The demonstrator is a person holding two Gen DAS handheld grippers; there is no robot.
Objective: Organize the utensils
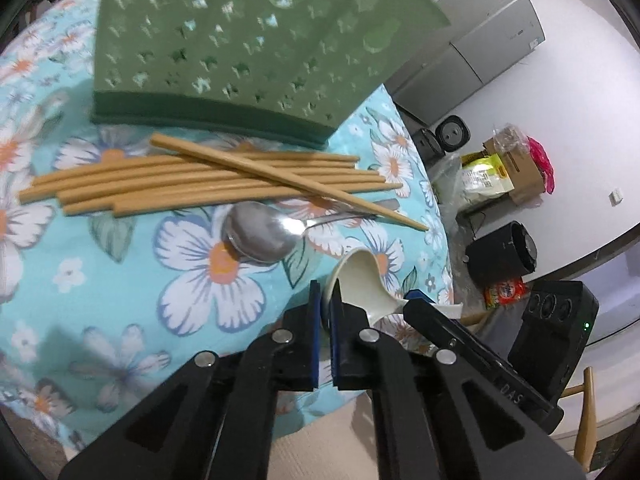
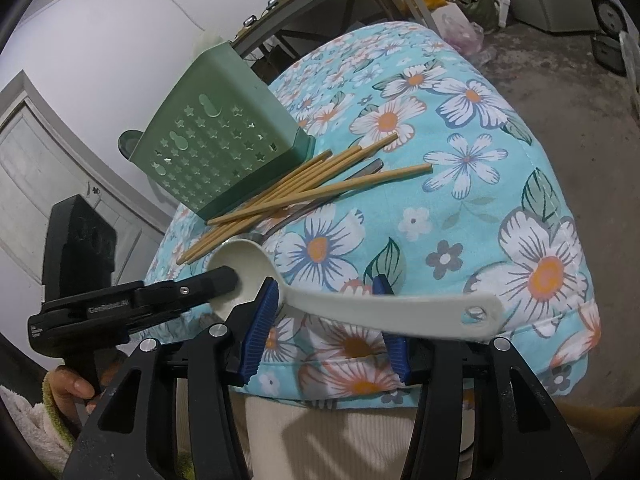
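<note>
A cream plastic spoon [image 1: 360, 280] [image 2: 360, 304] hangs just over the near edge of the flowered tablecloth [image 1: 120, 280] [image 2: 480, 120]. My left gripper [image 1: 326, 308] [image 2: 230, 276] is shut on the rim of its bowl. The right gripper [image 2: 326, 292] [image 1: 420, 304] stands open, the spoon's handle lying crosswise over its fingers without being pinched. Several wooden chopsticks [image 1: 200, 184] [image 2: 304, 184] lie in a loose pile before a green perforated utensil holder [image 1: 240, 40] [image 2: 208, 152]. A metal spoon [image 1: 260, 236] lies beside the chopsticks, its handle under them.
The table drops off close by on the right in the left wrist view. On the floor there are a cardboard box [image 1: 516, 164], a black container [image 1: 504, 252] and a grey cabinet [image 1: 480, 52]. A person's hand [image 2: 72, 388] holds the left gripper's handle.
</note>
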